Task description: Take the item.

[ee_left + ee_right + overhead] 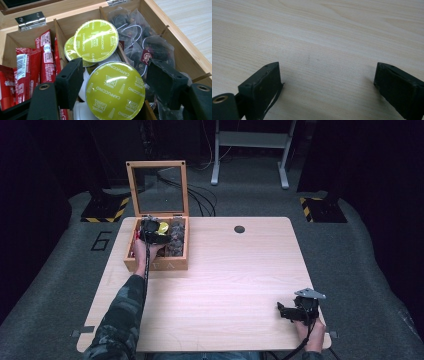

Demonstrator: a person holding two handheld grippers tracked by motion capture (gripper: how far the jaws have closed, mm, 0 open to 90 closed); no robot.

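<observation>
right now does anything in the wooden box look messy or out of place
Mostly tidy. The one oddity: the round yellow-green cappuccino capsules in the middle compartment of the wooden compartment box are heaped and tilted, not stacked flat. The open left claw brackets the nearest one. No spill or damage shows.

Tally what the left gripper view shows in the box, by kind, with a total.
Green capsules: 3
Red sachets: at least 3, edges overlap
Tea bags: at least 3, piled, exact number unclear
Total: at least 9, in a wooden box with the left gripper open over the nearest capsule.
</observation>
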